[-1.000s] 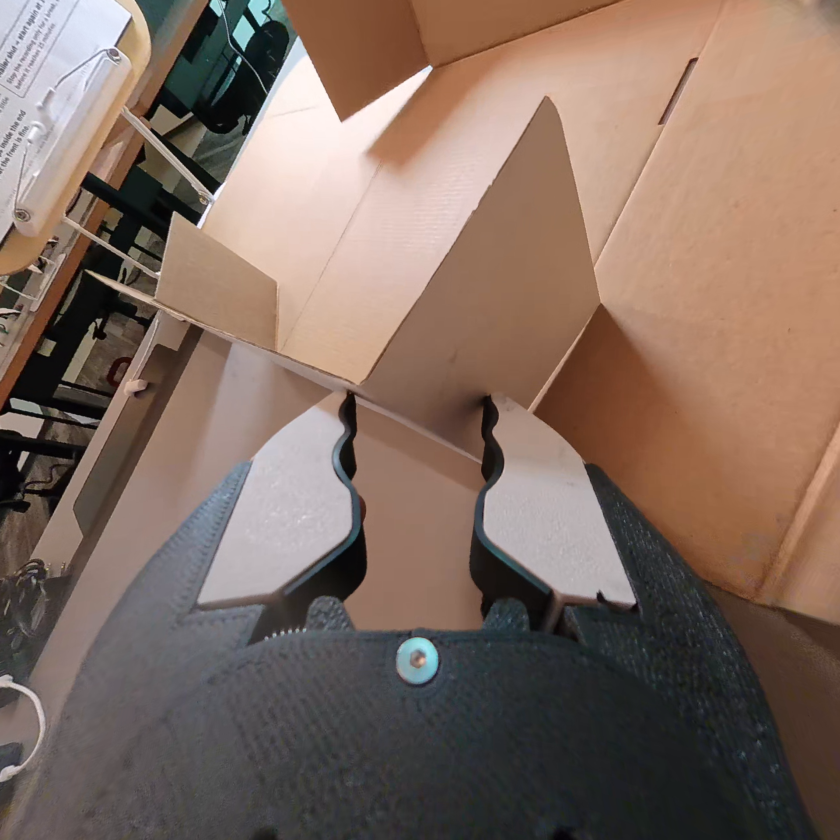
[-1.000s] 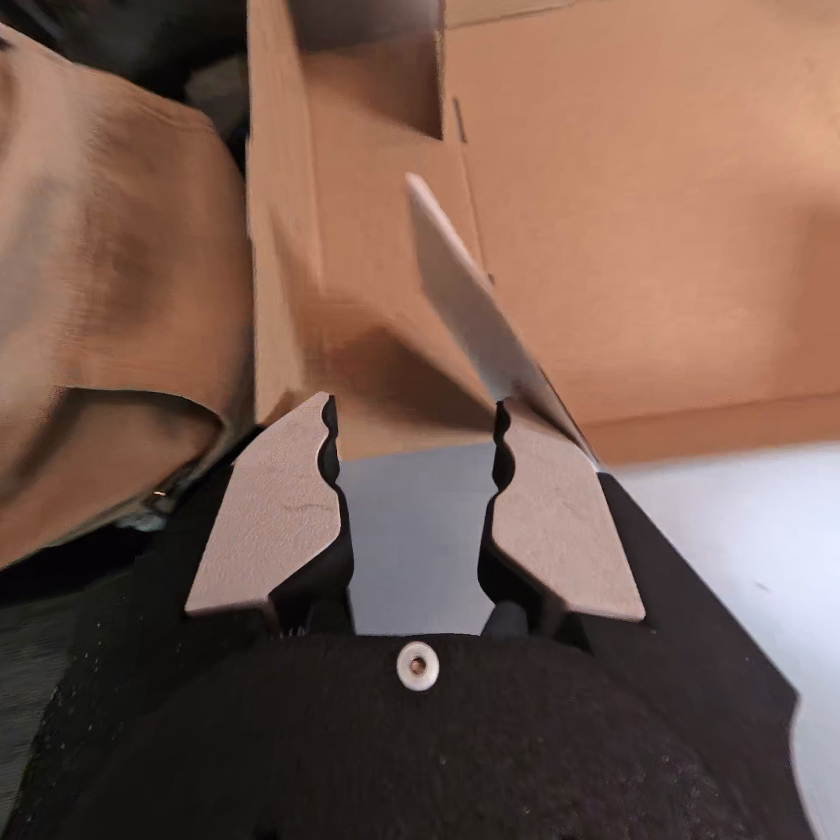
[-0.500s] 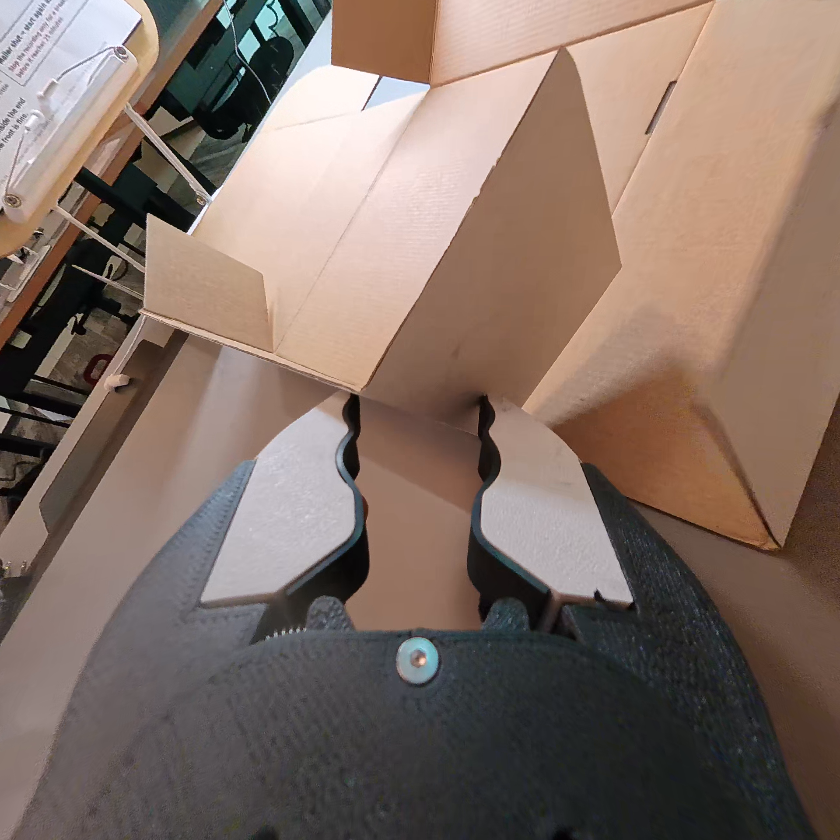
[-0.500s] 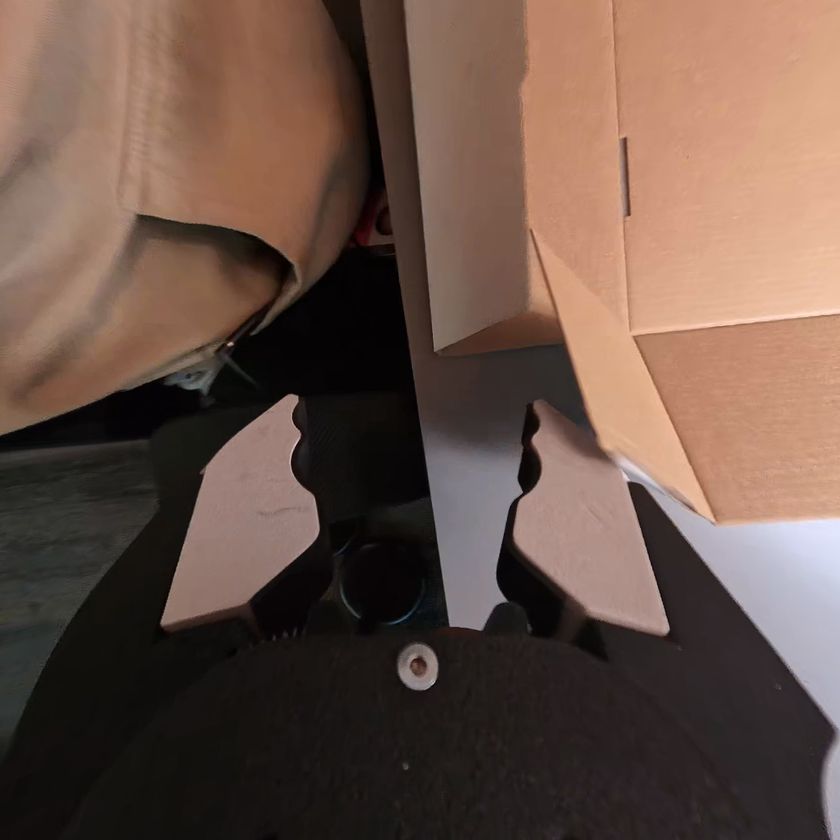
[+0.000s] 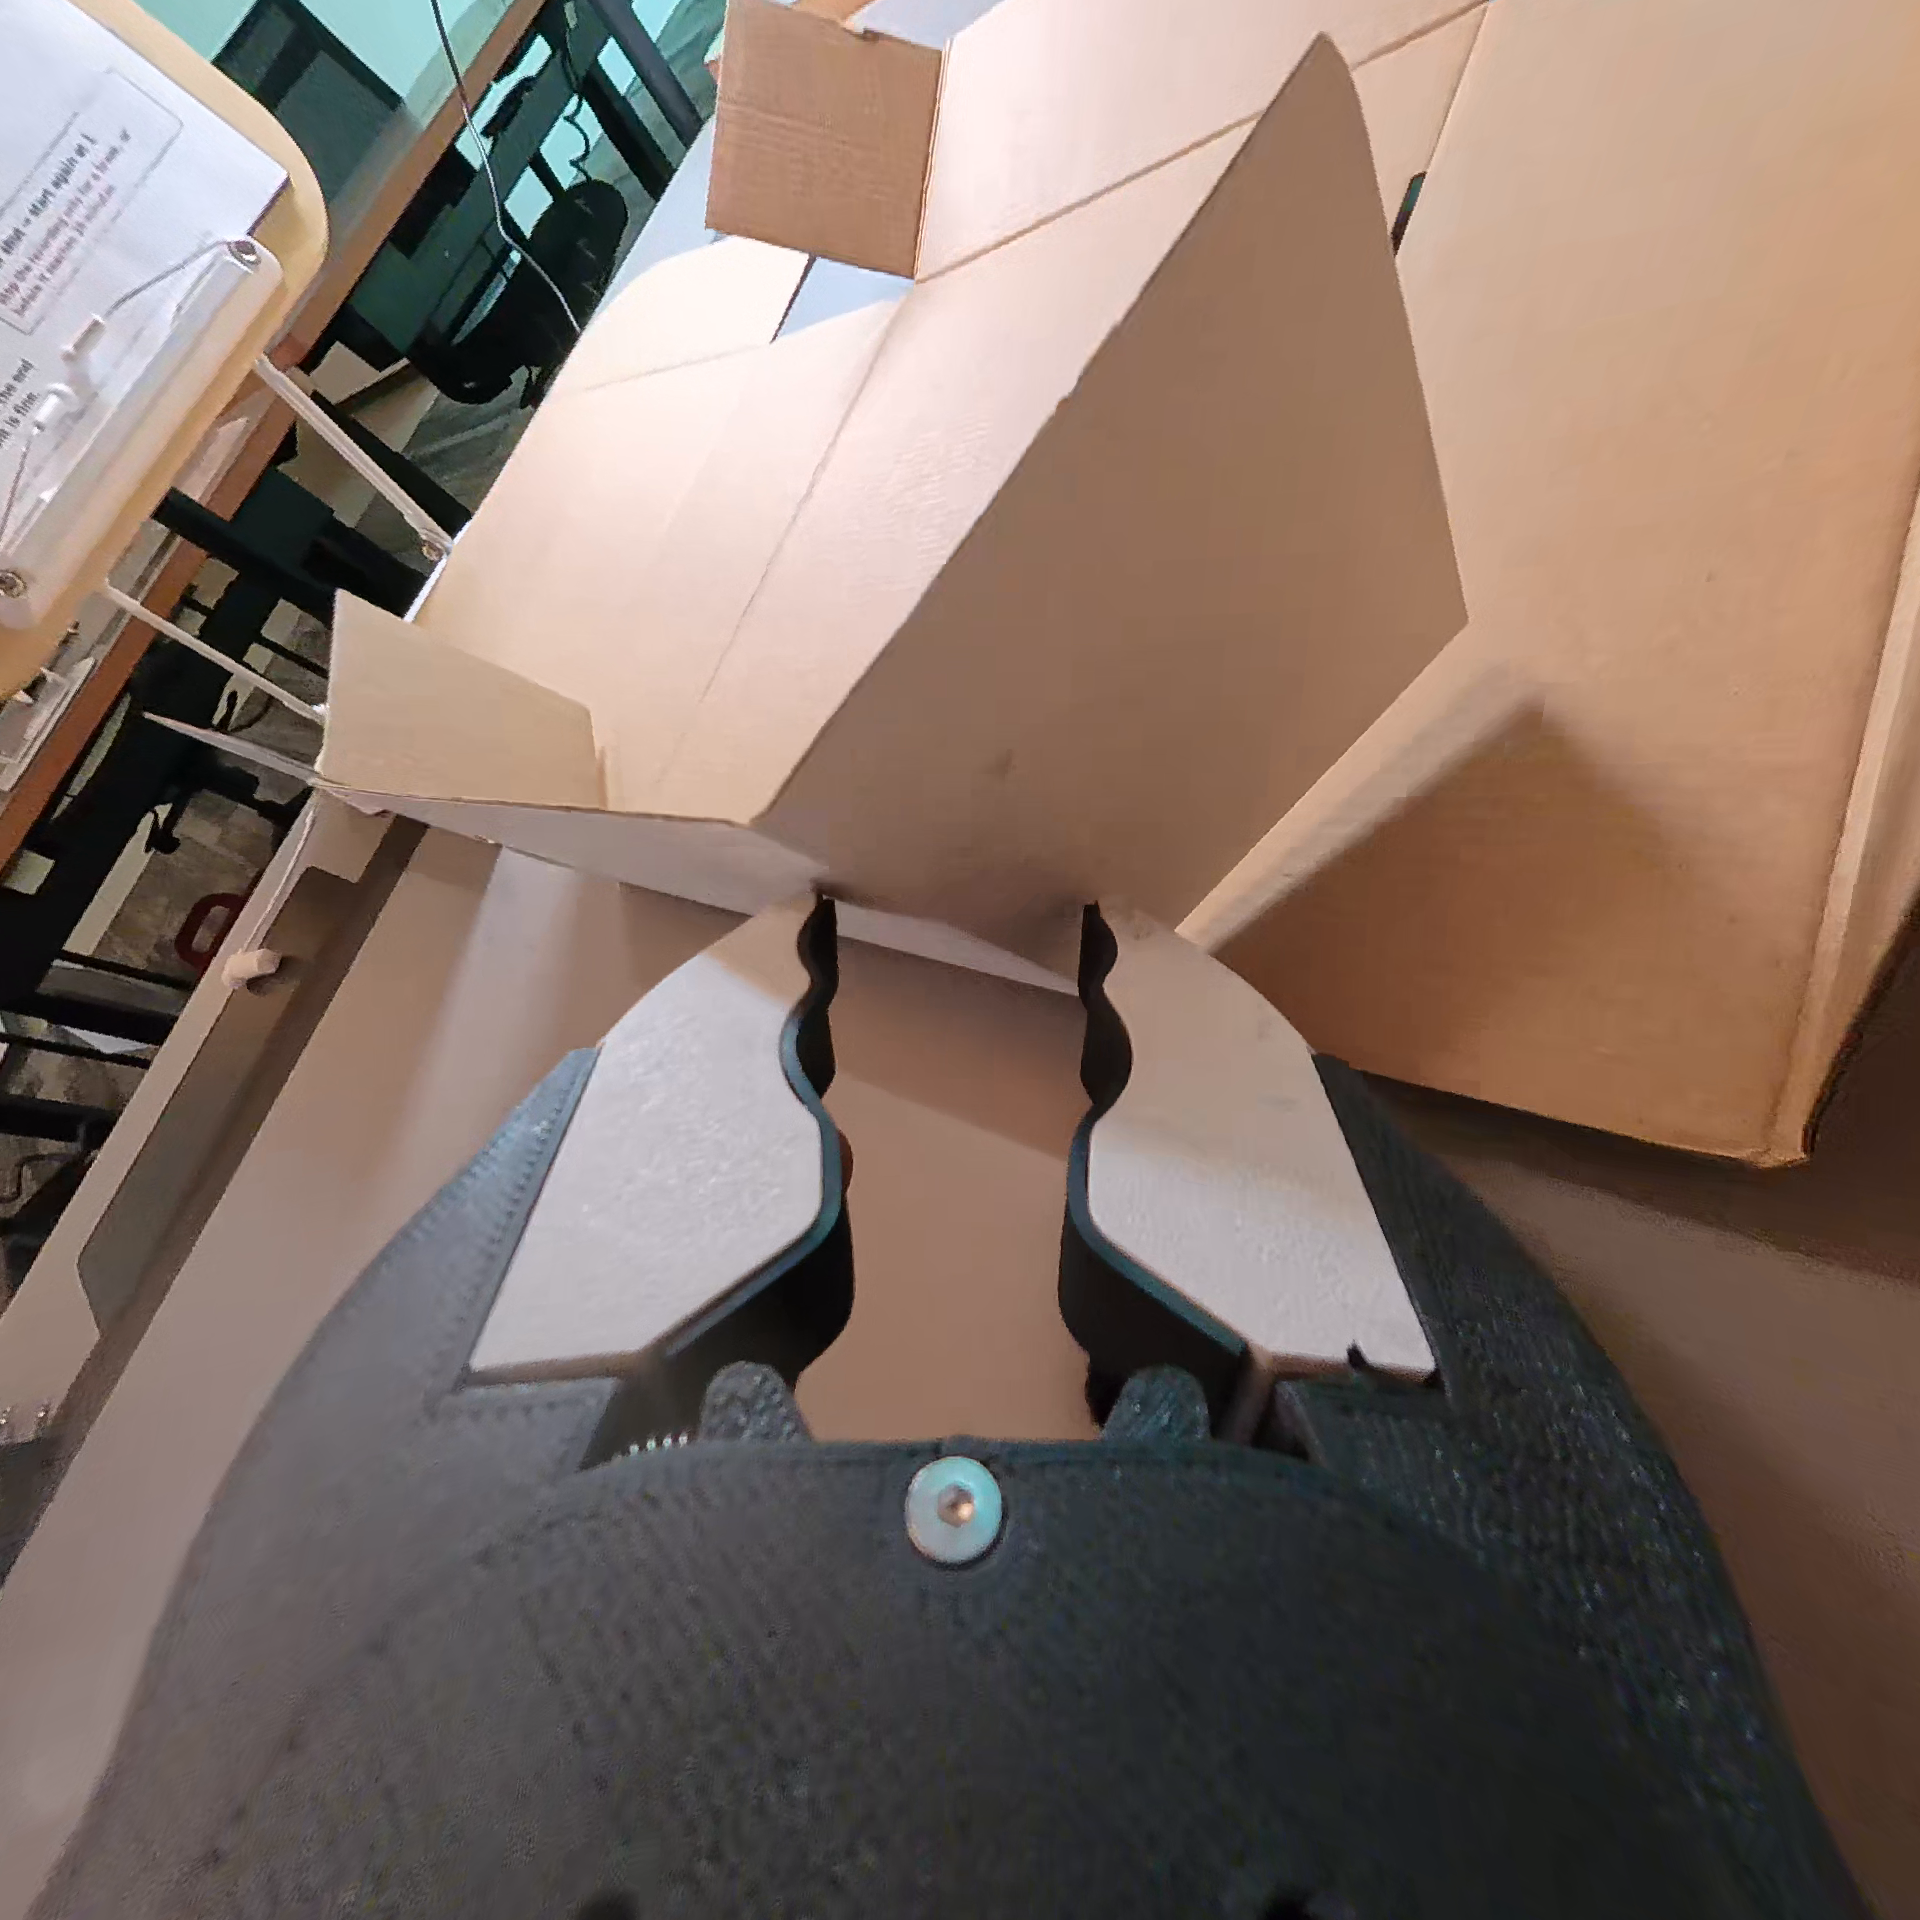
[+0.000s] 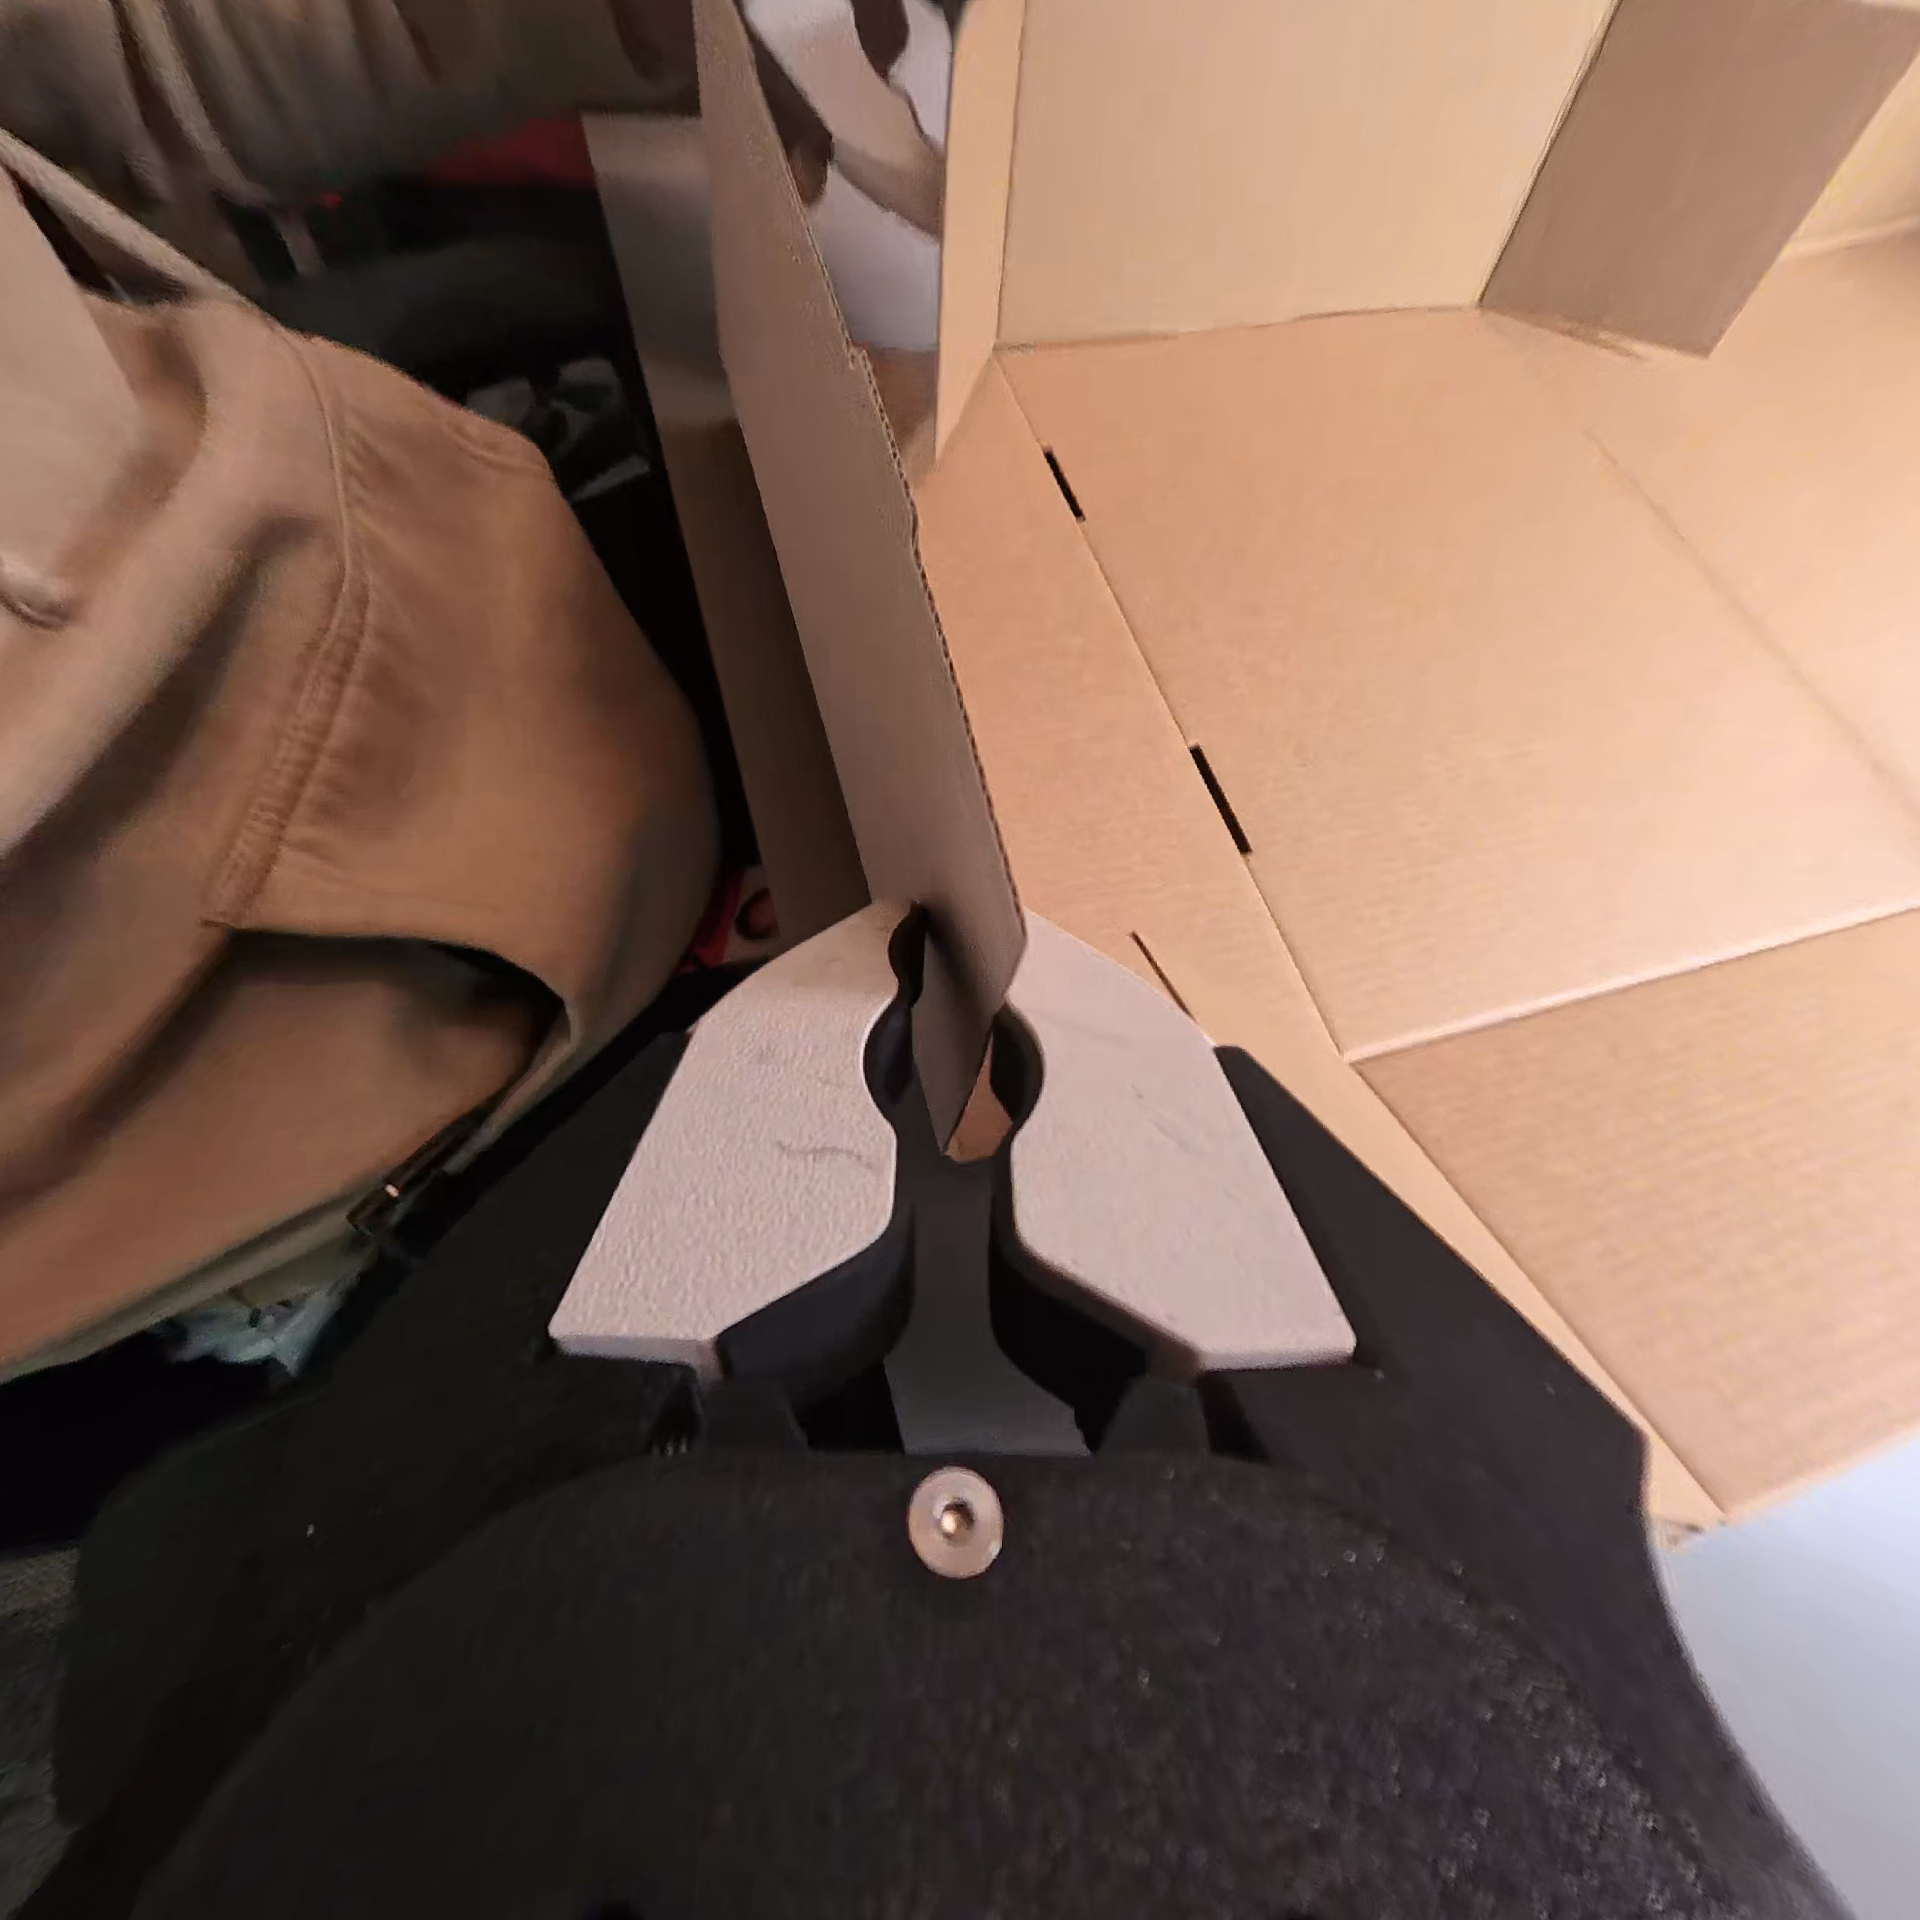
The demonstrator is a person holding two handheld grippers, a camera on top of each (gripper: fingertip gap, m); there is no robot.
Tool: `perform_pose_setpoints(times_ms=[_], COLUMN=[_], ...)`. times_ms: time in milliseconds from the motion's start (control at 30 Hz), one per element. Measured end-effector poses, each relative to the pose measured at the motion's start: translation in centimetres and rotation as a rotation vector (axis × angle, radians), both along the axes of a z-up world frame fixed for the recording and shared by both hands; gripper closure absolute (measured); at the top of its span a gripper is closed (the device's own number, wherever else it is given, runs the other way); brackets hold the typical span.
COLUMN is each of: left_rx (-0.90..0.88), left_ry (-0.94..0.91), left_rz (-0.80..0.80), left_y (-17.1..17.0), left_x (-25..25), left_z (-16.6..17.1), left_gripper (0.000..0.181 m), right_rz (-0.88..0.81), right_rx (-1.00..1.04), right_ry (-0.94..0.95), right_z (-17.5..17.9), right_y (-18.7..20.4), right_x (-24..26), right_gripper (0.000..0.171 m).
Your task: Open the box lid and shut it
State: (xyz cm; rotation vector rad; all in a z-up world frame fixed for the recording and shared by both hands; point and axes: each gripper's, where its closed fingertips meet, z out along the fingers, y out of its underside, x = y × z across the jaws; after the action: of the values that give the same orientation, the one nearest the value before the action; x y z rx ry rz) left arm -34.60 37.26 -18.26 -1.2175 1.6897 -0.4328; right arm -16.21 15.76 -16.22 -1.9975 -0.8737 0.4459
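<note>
While the cardboard box (image 5: 1558, 623) sits open on the worktop (image 5: 1558, 1351), the right gripper (image 6: 961, 1023) is clenched on a lid flap (image 6: 862, 540) running edge-on away from it. Left gripper (image 5: 951, 914), released, seems to touch another flap (image 5: 1122, 623).

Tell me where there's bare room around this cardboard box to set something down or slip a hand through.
Free: the tabletop before the left gripper, bordered by the box lid and the table edge. Also the pale patch right of the right gripper, below the box corner. Crowded: the right gripper's left side, where the lid flap it pinches stands close to a person's tan garment.
</note>
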Motion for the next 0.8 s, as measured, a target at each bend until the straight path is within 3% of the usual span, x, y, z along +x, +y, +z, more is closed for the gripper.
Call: perform_pose_setpoints(times_ms=[33, 133, 233, 433, 533, 700, 800], left_rx=[0.005, -0.017, -0.146, -0.381, -0.506, -0.247, -0.147], left_ry=[-0.006, -0.041, -0.100, -0.243, -0.280, -0.182, -0.106], left_rz=[-0.005, -0.012, -0.043, 0.002, 0.002, -0.089, -0.132], left_y=[0.0, 0.3, 0.6, 3.0, 3.3, 1.0, 0.2], left_x=[0.0, -0.3, -1.2, -3.1, -2.6, 0.3, 1.0], left_z=[0.1, 0.7, 1.5, 3.0, 3.1, 3.3, 2.8], left_gripper=[0.136, 0.139, 0.144, 0.143, 0.134, 0.149, 0.151], right_rz=[0.003, -0.046, -0.088, -0.156, -0.162, -0.177, -0.278], right_rx=[0.000, -0.042, -0.063, -0.134, -0.142, -0.144, -0.187], right_ry=[0.062, 0.221, 0.338, 0.432, 0.449, 0.436, 0.508], right_z=[0.8, 2.5, 3.7, 4.0, 4.1, 4.6, 4.6], right_y=[0.2, 1.1, 1.9, 3.2, 3.7, 4.6, 5.7], right_x=[-0.2, 0.6, 1.3, 1.6, 1.7, 1.7, 3.3], right_gripper=[0.163, 0.163, 0.163, 0.162, 0.161, 0.160, 0.159])
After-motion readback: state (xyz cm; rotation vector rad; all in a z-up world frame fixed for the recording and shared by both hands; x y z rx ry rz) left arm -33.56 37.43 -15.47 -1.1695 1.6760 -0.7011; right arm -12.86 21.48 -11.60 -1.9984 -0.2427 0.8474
